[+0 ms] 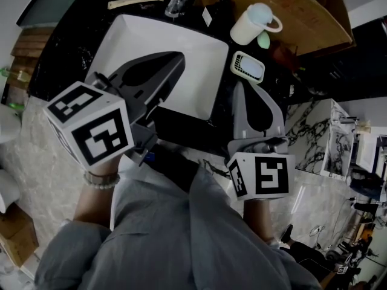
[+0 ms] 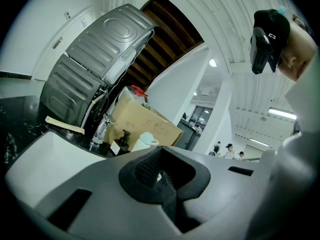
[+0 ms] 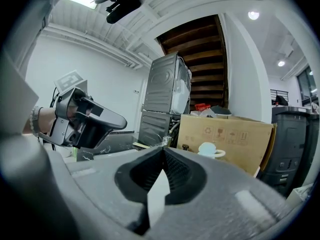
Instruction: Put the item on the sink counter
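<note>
1. Here, the left gripper (image 2: 161, 156) has its jaws pressed together on nothing, and it is held over the white sink (image 1: 199, 71).
2. The right gripper (image 3: 162, 153) is likewise closed and empty, beside the basin's right rim.
3. The white lidded mug (image 1: 254, 23), probably the item, stands on the black counter (image 1: 66, 50) beyond the soap dish (image 1: 248, 67), apart from both grippers. The left gripper's body hides its base.

The black table (image 1: 60, 59) carries a white square sink (image 1: 202, 71). To the sink's right, on the table, a white cup (image 1: 254, 23) with a lid and a loop handle stands upright. A small white slotted tray (image 1: 248, 66) lies flat just beside the sink's right rim, near the cup but apart from it. Which of the two is the item cannot be told.
</note>
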{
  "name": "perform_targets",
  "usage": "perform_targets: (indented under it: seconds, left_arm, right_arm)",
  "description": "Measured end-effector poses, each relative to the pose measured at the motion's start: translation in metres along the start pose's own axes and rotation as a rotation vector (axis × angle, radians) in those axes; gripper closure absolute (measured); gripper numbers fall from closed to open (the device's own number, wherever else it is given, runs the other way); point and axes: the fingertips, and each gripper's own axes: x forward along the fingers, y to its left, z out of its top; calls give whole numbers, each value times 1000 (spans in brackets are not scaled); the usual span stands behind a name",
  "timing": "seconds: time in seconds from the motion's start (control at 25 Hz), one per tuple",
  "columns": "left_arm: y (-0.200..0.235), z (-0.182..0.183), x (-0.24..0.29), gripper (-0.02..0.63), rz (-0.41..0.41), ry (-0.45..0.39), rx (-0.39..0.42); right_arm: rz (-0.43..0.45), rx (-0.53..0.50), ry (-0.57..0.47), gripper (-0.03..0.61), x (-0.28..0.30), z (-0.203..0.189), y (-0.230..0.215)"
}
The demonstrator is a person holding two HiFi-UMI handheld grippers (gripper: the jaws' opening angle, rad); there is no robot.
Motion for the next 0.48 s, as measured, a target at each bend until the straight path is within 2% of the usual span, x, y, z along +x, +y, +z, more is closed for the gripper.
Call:
perform_targets:
  seconds: [0.48]
  left_arm:
    - [0, -1, 1, 609, -4, 5, -5]
  right_arm:
    - [22, -12, 40, 581, 3, -3, 10]
